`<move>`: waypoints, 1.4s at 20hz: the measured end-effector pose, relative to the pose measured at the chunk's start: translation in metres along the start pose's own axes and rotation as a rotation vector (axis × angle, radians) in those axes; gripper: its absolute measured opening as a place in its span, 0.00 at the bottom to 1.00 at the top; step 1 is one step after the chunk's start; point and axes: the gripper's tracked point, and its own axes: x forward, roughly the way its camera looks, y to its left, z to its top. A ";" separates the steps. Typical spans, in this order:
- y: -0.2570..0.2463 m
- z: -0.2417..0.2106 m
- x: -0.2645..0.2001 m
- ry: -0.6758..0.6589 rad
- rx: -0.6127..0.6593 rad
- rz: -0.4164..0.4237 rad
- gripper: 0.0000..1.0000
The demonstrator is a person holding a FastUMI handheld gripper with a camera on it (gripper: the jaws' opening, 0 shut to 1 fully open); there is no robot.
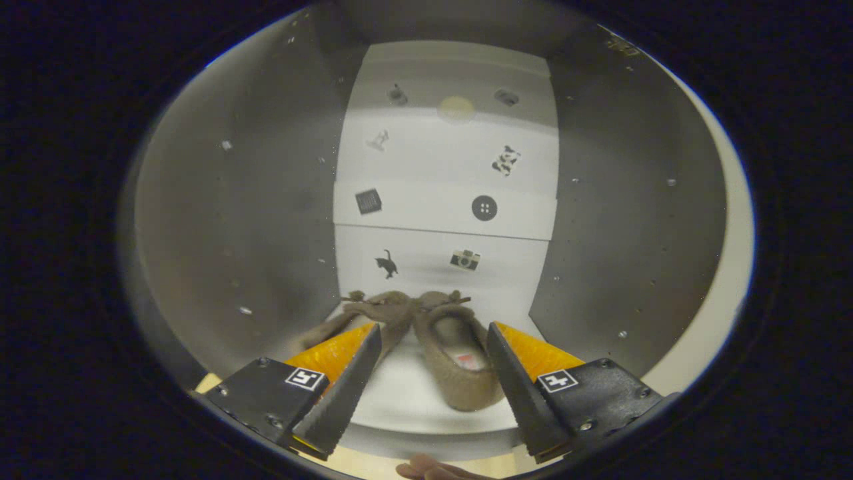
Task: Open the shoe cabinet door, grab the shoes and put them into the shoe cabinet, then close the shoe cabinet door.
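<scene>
My tongs (433, 337) are spread, gripping nothing; both shoes (426, 340) sit on the shoe cabinet (233, 220) floor between and just beyond them. I judge the placing done; best to back straight out without snagging a heel, then close the door.

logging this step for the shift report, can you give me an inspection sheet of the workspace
surface: white cabinet floor, lit, bare ahead of the fingers.
job's things: pair of tan shoes side by side on the floor inside the shoe cabinet, toes toward the back; door not seen.
clutter: nothing seen.
grippers: gripper open; fingers spread, the shoes between and just beyond them, not pressed.
cables: nothing seen.
surroundings: grey side walls with small peg holes; white back panel with small picture stickers; part of a hand below the fingers.
</scene>
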 end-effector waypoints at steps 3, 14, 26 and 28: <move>0.012 0.023 -0.078 -0.048 0.006 -0.003 1.00; 0.003 0.039 -0.378 -0.153 0.025 0.053 1.00; -0.140 0.008 -0.570 -0.346 0.003 0.080 1.00; -0.171 0.003 -0.580 -0.359 -0.001 0.064 1.00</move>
